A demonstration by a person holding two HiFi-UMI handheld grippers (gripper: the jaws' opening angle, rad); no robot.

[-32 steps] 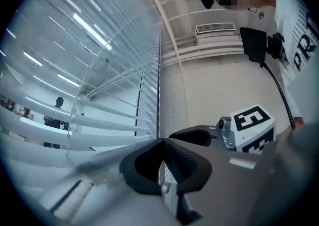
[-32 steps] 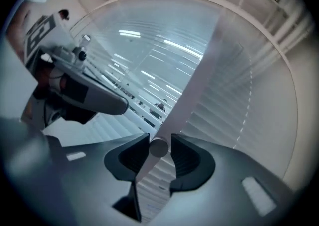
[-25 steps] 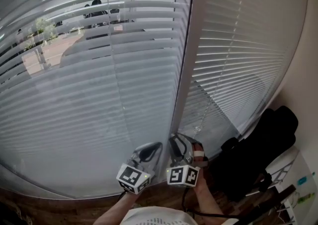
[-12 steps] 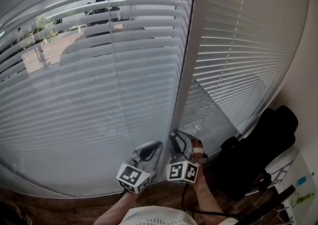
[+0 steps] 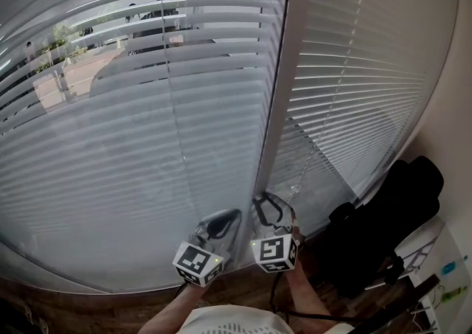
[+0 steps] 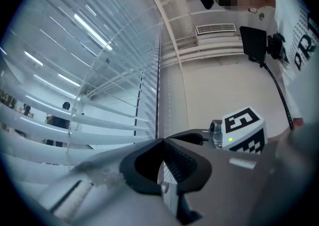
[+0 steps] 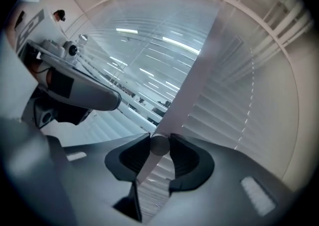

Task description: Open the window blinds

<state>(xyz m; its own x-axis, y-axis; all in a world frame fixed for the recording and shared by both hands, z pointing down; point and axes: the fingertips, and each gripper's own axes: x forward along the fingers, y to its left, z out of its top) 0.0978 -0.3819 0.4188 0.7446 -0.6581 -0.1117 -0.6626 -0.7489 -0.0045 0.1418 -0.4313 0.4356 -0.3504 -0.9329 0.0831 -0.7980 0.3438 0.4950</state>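
- Blinds (image 5: 147, 119) in head view: left slats part-tilted; left gripper (image 5: 219, 223) and right gripper (image 5: 270, 207) low by the mullion (image 5: 276, 104).
- Left gripper view: jaws together, empty.
- Right gripper view: jaws have just been closing and clamp the wand (image 7: 159, 146); slat-tilting step, next likely rolling the wand.

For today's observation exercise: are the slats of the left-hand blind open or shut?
Partly open. Between the slats of the left blind, the street outside shows through gaps, clearest near the top.
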